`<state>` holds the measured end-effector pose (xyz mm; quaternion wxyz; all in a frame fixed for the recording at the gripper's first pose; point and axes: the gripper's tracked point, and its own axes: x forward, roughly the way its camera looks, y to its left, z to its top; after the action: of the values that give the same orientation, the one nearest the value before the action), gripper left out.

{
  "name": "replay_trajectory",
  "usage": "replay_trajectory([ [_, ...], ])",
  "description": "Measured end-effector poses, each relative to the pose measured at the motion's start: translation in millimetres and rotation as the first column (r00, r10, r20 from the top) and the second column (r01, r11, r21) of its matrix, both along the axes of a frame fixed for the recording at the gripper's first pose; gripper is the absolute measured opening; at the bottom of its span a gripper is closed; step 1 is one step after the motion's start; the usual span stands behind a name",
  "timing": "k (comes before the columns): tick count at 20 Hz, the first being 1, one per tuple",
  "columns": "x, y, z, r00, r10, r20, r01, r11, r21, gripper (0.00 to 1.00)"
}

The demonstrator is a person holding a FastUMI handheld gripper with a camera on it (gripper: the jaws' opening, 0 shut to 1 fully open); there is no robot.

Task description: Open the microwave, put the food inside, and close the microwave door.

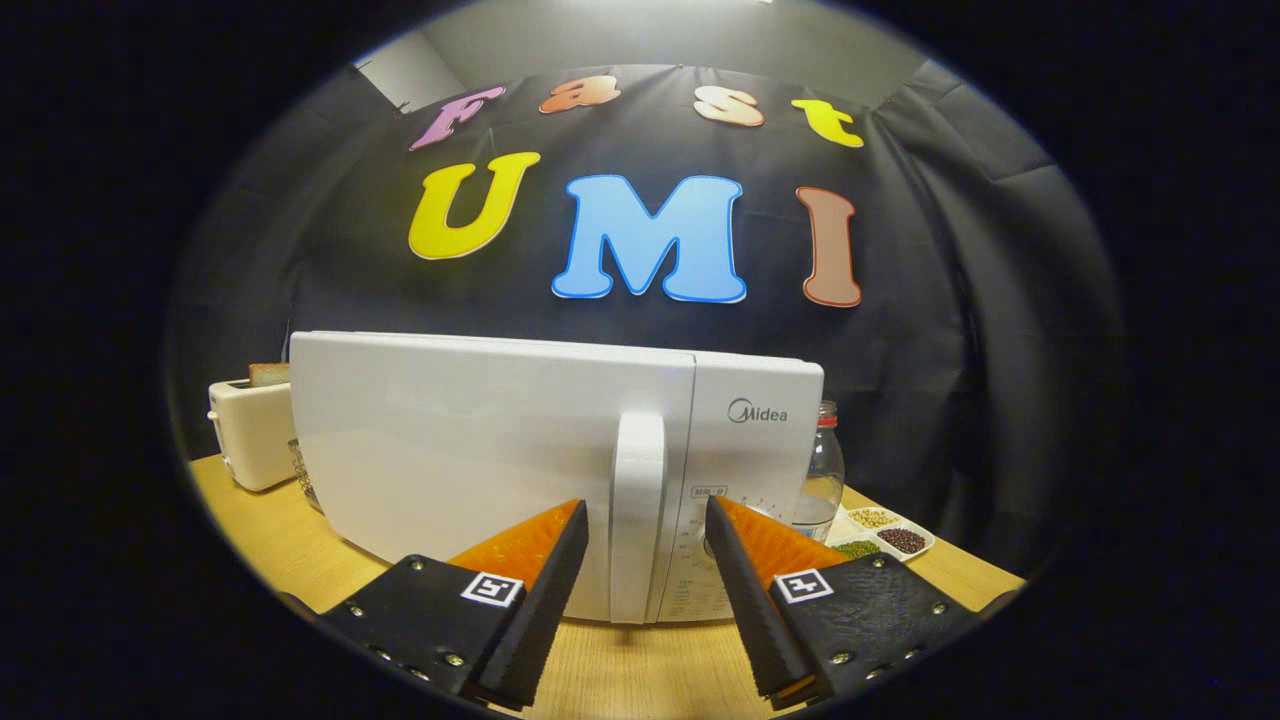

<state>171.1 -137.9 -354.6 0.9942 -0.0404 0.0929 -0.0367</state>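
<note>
A white microwave (480, 450) stands on the wooden table with its door shut. Its upright white door handle (638, 500) runs down the door's right side, next to the control panel (740, 480). My gripper (645, 515) is open, and the handle sits in the gap between the two fingertips, one finger on each side of it. Neither finger presses on the handle. I cannot tell how near the tips are to the door face. I see no food between the fingers.
A cream toaster (250, 430) with a slice of bread in it stands left of the microwave. Right of the microwave are a clear bottle (822, 480) and a white divided dish (885, 535) of beans. Bare wooden table (620, 670) lies under the fingers.
</note>
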Motion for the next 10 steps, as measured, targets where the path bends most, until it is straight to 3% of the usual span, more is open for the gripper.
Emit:
replay_trajectory([
  [4, 8, 2, -2, 0.999, 0.011, 0.04, -0.01, 0.999, -0.041, 0.62],
  [5, 11, 2, -2, 0.999, 0.013, 0.046, -0.011, 0.999, -0.046, 0.49],
  [6, 14, 4, -3, 0.999, 0.019, 0.046, -0.017, 0.999, -0.044, 0.46],
  [7, 13, 4, -5, 0.999, 0.009, 0.043, -0.008, 0.999, -0.043, 0.36],
  [10, 10, 1, -9, 1.0, -0.02, -0.004, 0.02, 1.0, 0.016, 0.31],
])
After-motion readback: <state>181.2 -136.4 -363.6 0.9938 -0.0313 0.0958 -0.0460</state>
